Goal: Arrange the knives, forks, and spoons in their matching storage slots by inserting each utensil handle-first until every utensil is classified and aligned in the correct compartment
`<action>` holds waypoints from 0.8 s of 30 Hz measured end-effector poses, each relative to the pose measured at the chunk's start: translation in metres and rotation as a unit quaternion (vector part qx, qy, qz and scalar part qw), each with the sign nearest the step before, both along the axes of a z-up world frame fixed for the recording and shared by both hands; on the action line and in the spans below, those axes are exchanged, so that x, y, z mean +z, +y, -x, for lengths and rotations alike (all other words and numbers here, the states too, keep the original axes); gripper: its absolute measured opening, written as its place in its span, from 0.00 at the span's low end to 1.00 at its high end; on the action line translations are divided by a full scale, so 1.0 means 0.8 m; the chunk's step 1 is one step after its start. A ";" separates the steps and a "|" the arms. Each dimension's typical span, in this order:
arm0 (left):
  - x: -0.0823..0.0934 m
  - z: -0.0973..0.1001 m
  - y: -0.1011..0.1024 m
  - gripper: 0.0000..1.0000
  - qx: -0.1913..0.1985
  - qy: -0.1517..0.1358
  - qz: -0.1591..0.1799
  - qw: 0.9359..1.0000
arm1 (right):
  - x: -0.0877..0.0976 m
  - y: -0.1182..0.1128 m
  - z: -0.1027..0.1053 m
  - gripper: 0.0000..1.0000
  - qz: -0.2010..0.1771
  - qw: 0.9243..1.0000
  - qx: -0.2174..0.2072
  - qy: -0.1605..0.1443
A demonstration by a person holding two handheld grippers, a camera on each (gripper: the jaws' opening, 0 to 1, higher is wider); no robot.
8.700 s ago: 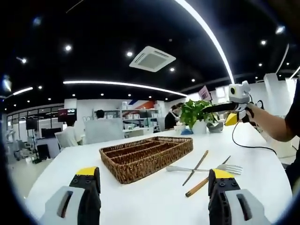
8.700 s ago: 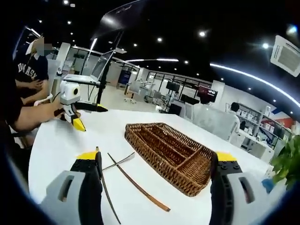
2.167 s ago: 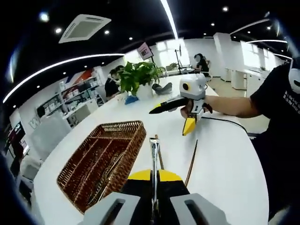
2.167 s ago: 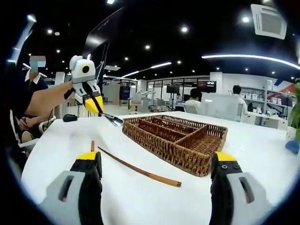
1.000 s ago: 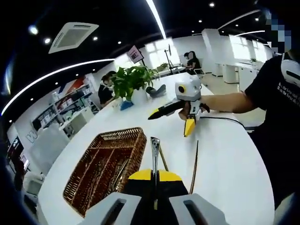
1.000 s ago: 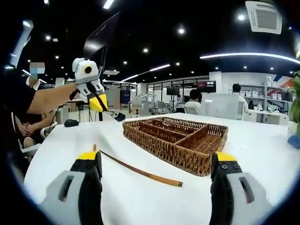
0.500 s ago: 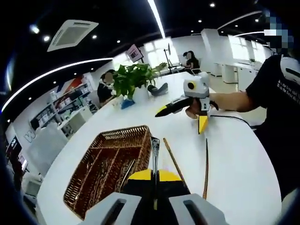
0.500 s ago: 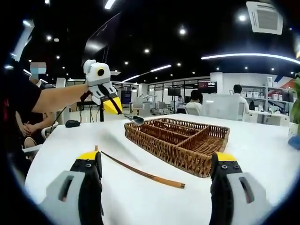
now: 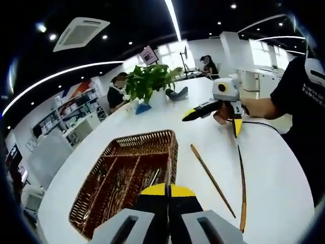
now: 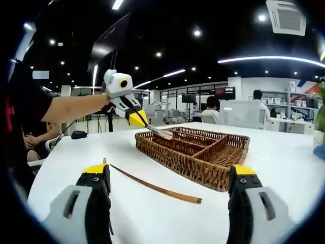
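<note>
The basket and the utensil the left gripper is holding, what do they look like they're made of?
The basket looks like woven wicker or rattan: brown, matte, with visible strand weave. The utensil, held in the shut left gripper, looks like polished metal, probably stainless steel: silvery and reflective.

Metal utensil (image 10: 161, 133) over wicker tray (image 10: 203, 155)

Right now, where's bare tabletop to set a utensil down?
Free: white table right of the wicker tray, and the near strip before the right claw. Crowded: left of the tray, where the wooden-handled utensils lie.
</note>
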State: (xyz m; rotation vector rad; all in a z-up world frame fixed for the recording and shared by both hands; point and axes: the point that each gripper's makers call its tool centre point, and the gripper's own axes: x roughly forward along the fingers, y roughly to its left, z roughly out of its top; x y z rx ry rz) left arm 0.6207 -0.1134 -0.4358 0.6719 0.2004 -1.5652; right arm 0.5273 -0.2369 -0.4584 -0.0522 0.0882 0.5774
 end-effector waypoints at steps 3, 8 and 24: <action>0.004 -0.011 -0.004 0.00 -0.002 0.001 0.004 1.000 | -0.001 -0.001 -0.001 0.99 -0.007 1.000 -0.001 0.002; 0.011 -0.029 -0.014 0.00 -0.009 0.001 0.004 1.000 | 0.000 -0.001 -0.001 0.99 -0.007 1.000 0.000 0.001; 0.019 -0.093 -0.042 0.00 -0.012 -0.011 0.012 1.000 | 0.003 0.002 0.002 0.99 -0.009 1.000 -0.001 -0.002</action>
